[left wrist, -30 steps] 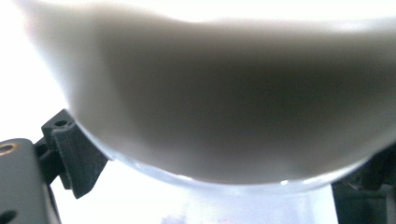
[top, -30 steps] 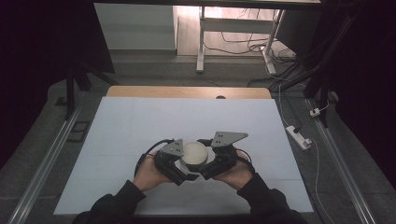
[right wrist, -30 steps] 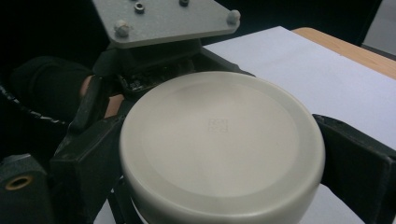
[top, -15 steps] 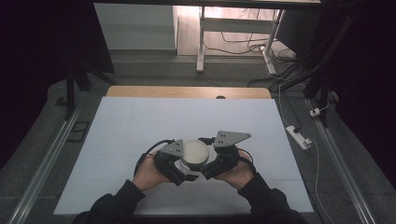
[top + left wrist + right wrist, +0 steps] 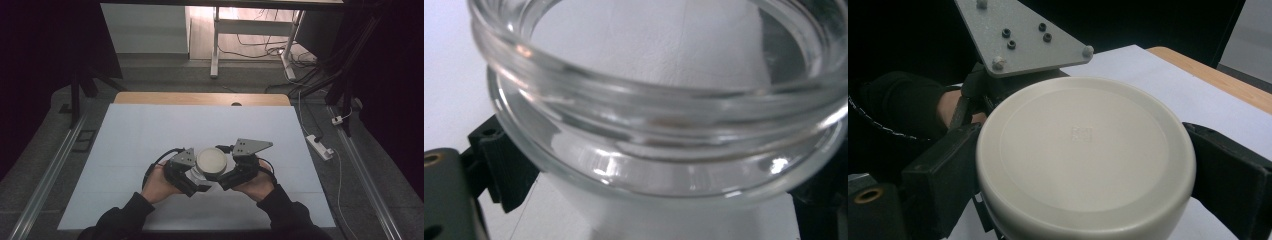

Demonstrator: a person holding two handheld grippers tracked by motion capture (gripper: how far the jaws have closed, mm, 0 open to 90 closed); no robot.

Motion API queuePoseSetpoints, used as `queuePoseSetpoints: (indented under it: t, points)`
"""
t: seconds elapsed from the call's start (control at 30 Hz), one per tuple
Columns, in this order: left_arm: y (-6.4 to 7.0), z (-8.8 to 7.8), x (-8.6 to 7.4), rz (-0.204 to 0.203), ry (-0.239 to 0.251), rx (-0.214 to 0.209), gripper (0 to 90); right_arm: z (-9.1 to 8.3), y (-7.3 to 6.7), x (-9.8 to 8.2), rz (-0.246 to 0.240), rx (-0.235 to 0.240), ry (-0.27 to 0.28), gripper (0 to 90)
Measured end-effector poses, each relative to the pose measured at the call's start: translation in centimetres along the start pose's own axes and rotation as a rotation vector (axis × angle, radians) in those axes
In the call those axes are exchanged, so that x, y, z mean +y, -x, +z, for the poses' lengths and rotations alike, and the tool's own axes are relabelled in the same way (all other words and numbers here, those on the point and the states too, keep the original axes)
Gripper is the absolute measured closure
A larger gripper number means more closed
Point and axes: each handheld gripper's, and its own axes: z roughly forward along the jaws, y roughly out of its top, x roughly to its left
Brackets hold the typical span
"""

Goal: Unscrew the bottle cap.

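One glass jar [image 5: 664, 130], one lid [image 5: 1083, 150], two grippers.

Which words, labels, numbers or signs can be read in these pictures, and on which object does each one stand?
None can be read.
Round cream plastic lid: a small embossed mark at its centre, too faint and blurred to read.
Clear glass jar: no text.
White table cover: no text.

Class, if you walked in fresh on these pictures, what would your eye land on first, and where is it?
The round cream lid, near the front middle of the white table, gripped by the right claw on both sides. Just beneath it sits a clear glass jar, with the left claw closed around it.
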Motion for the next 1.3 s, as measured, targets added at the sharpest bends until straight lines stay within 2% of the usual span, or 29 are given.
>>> queuePoseSetpoints:
  t: [0.2,0.37,0.5,0.73,1.3]
  points:
    - [-0.3,-0.1,-0.2,-0.021,0.007,0.015,7.7,-0.3,0.1,0.0,0.001,-0.008,0.004,7.0]
    - [-0.7,-0.1,-0.3,-0.020,-0.003,0.028,7.6,-0.6,0.0,0.1,0.000,-0.011,0.007,7.0]
    - [-1.0,-0.2,-0.4,-0.039,0.005,0.044,7.7,-0.8,0.0,0.0,0.001,-0.014,0.004,6.9]
    - [-1.6,-0.5,-0.6,-0.049,-0.002,0.074,7.6,-1.0,-0.1,-0.1,0.005,-0.015,0.008,6.9]
    - [-3.0,-1.5,-0.4,-0.096,0.030,0.139,7.6,-1.2,-0.6,-0.9,0.009,-0.016,-0.002,6.9]
